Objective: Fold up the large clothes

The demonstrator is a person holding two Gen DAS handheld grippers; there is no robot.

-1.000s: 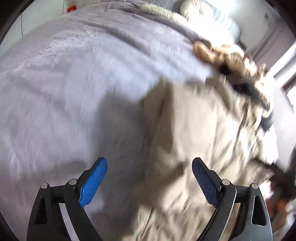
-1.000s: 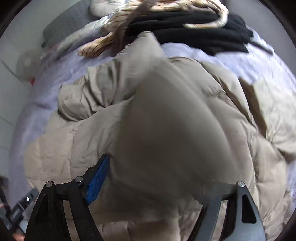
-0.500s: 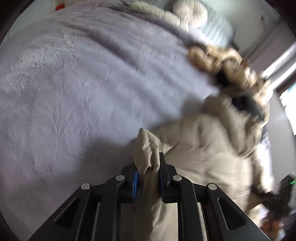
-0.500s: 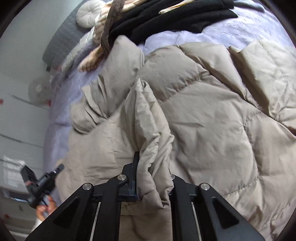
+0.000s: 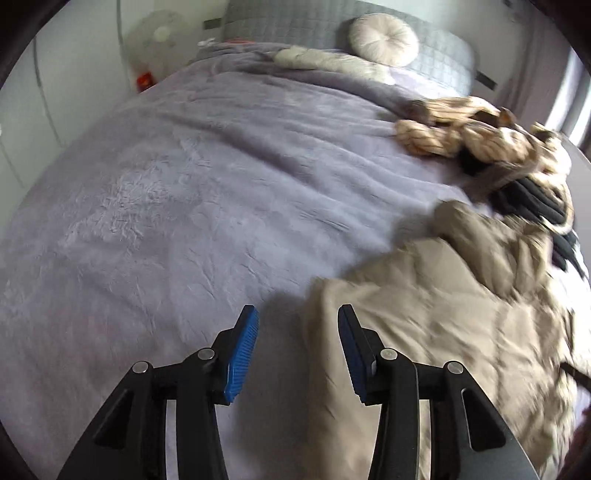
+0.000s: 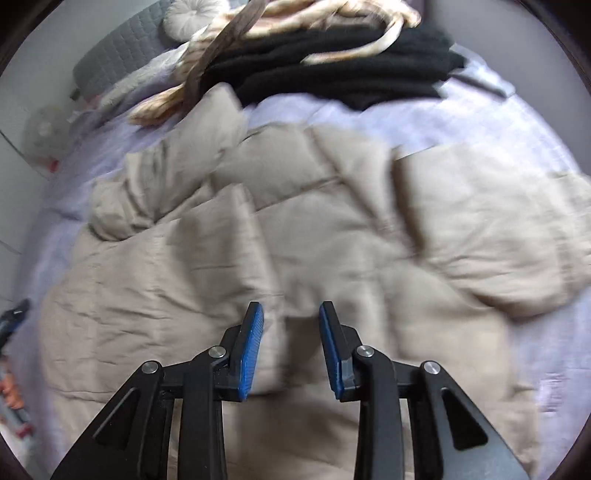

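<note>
A wide bed [image 5: 207, 206] covered by a grey-lilac fleece blanket filled both views. A large beige quilted coat [image 6: 303, 236] lay spread and rumpled on the bed's near side, toward the foot, with one puffy sleeve bunched up at the edge facing the headboard.

The left gripper [image 5: 297, 350] hung above the bed at the coat's edge. Its blue-padded fingers [image 5: 242, 354] were apart and opening, with nothing between them; bare blanket showed in the gap, and the coat's hem lay just beside the right-hand finger.

The right gripper [image 6: 291, 347] hung over the middle of the coat. Its fingers [image 6: 251, 354] were also parted and opening, empty, with beige fabric lying loose below them.

Beyond the coat, nearer the headboard, a pile of black knitwear [image 6: 332, 62] and a tan striped garment [image 5: 454, 133] sat heaped on the bed. A round cream cushion [image 5: 384, 38] leaned against the grey quilted headboard [image 5: 288, 26]. No containers appeared in either view.
</note>
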